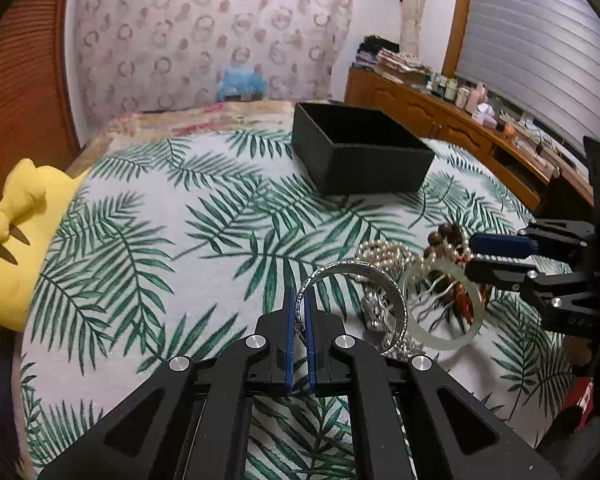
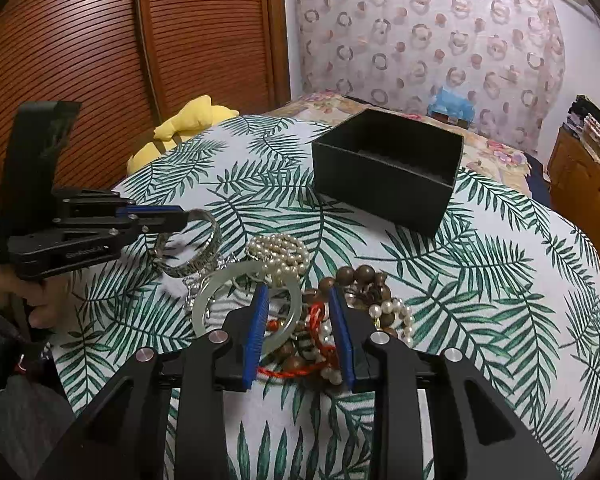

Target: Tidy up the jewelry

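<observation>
My left gripper (image 1: 299,294) is shut on the rim of a silver bangle (image 1: 396,300), also seen from the right wrist (image 2: 204,256). My right gripper (image 2: 298,300) is open, its fingers straddling a heap of brown wooden beads (image 2: 360,276), red cord (image 2: 316,316) and pearls (image 2: 396,312). A pale green jade bangle (image 2: 204,296) lies by its left finger (image 2: 260,312); it also shows in the left wrist view (image 1: 444,340). A pearl strand (image 2: 278,250) lies beyond. An open black box (image 2: 384,196) stands further back, shown too in the left wrist view (image 1: 364,168).
All rests on a palm-leaf cloth (image 1: 160,240) over a bed. A yellow plush toy (image 1: 16,240) lies at the left edge. A wooden dresser (image 1: 460,124) with small bottles runs along the right. A wooden louvred door (image 2: 100,40) stands behind.
</observation>
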`<move>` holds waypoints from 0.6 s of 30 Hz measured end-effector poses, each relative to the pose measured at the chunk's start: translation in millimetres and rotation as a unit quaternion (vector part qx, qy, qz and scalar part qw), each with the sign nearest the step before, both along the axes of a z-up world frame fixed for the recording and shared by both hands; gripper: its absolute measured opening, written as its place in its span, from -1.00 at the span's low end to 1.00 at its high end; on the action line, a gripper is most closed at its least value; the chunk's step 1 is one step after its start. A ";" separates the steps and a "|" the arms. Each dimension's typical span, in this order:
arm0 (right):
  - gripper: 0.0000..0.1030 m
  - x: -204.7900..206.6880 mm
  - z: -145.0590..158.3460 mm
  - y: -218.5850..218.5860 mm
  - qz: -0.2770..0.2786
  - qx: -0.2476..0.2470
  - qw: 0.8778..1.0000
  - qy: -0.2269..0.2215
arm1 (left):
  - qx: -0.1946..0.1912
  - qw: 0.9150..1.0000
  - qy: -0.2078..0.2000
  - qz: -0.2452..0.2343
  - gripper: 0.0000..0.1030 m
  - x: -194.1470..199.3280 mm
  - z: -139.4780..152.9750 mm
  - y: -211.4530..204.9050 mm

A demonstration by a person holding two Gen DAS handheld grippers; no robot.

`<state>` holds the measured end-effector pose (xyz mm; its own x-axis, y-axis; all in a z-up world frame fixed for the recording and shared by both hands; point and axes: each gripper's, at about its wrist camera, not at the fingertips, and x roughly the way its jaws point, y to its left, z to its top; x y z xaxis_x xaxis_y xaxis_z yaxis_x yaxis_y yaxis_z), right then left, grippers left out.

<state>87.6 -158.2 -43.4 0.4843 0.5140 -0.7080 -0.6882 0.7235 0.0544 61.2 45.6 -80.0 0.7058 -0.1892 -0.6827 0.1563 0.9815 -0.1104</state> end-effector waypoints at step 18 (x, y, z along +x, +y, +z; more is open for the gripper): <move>-0.47 23.1 -14.9 34.7 0.024 -0.017 0.999 0.032 | -0.007 1.000 -0.027 0.001 -0.93 -6.9 19.1 -3.5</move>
